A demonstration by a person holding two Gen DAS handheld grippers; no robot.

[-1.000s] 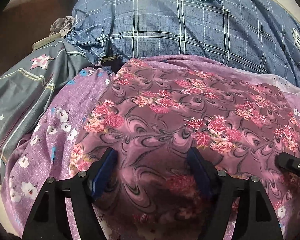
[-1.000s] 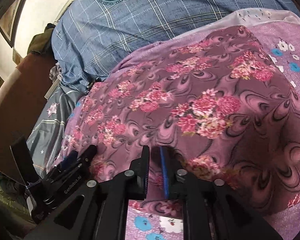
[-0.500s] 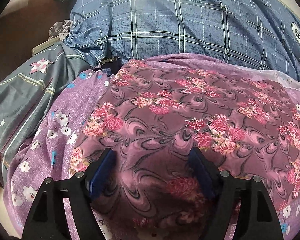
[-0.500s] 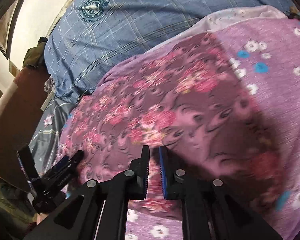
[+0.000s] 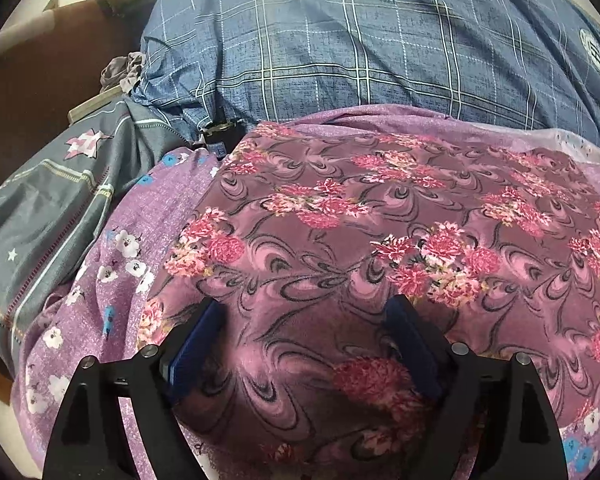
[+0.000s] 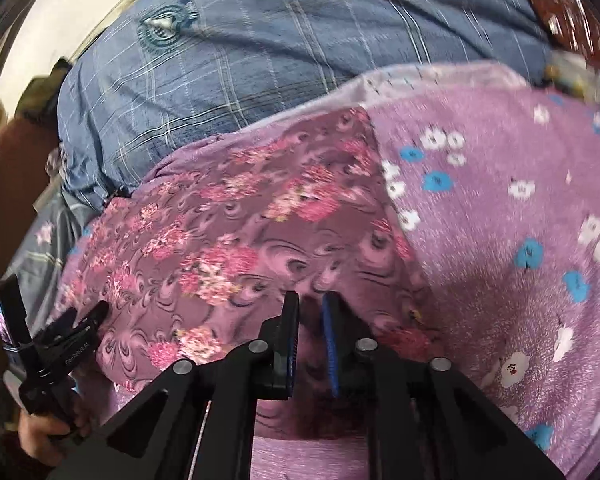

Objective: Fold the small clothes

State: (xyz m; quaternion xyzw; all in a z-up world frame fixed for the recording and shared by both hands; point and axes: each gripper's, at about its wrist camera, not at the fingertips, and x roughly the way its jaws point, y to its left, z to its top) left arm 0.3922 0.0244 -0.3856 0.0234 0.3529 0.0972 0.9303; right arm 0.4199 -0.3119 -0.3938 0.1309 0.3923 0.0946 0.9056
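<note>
A mauve garment with pink flowers (image 5: 340, 240) lies spread flat on a purple flowered sheet (image 5: 112, 264). My left gripper (image 5: 306, 320) stands wide over the garment's near edge. Its jaws are opening, with cloth lying between the fingers (image 5: 204, 332) and nothing pinched. In the right wrist view the same garment (image 6: 228, 240) fills the left half, and its right edge meets the sheet (image 6: 500, 220). My right gripper (image 6: 310, 320) sits at the garment's near right corner with a narrow gap that is opening; cloth shows between the pads, loose. The left gripper (image 6: 84, 314) appears at far left, held by a hand (image 6: 48, 436).
A blue checked pillow (image 5: 360, 52) bulks up behind the garment. A grey cloth with star prints (image 5: 48, 200) lies to the left, and a small dark object (image 5: 220, 136) sits at the pillow's foot. Brown wood (image 5: 28, 92) borders the far left.
The right gripper swung right, out of the left wrist view, and the garment's right side now lies drawn out flat. Both grippers' jaws stand a little wider.
</note>
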